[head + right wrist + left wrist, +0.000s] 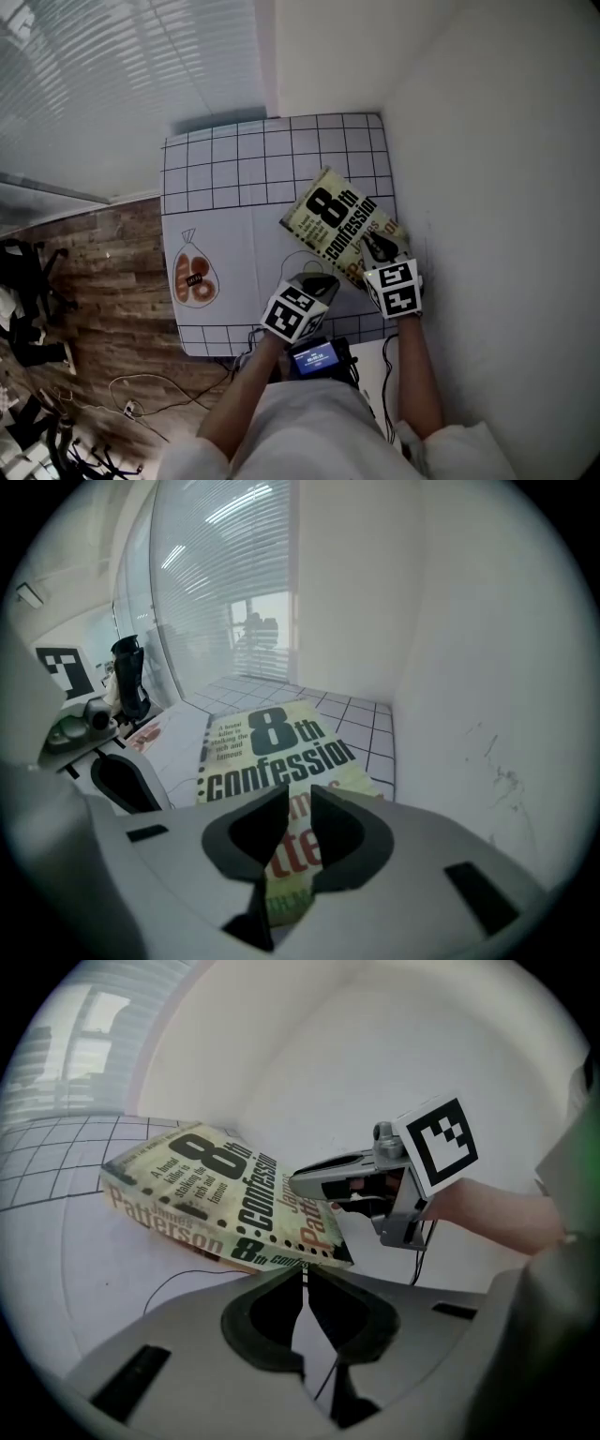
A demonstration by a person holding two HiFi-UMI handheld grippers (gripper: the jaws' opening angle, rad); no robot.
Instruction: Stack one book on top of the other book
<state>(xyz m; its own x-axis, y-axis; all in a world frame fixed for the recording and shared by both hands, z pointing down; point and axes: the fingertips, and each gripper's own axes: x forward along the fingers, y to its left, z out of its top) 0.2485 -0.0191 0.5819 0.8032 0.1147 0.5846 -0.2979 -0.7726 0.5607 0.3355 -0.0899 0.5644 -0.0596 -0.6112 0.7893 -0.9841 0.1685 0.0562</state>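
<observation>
**Gently does it: settling the book beside the wall**

Right gripper (298, 797) first: its jaws stand a narrow gap apart and point steeply down at the cover of the book (281, 747). The cover's print shows through the gap, and nothing is clamped between them. The left gripper (302, 1277) has its jaws together and empty, with the tips just beside the book's near corner. The book lies at the right side of the gridded mat (225, 178), askew to the grid lines, with one corner close to the wall (487, 187).

From that layout, the step in hand looks like trimming the book's position rather than carrying it. To do it well, I would rest the right tips lightly on the cover to steady it. The closed left tips could then nudge the near corner in short pushes, stopping once the edges run flush. A hard shove would likely slide the book into the wall.

Whether a second book lies beneath is hard to say. A dark strip (192, 1246) shows under the spine in the left gripper view; it may be the other book or only shadow. No view shows whether the right tips actually touch the cover, because the gripper's own body masks that spot.
</observation>
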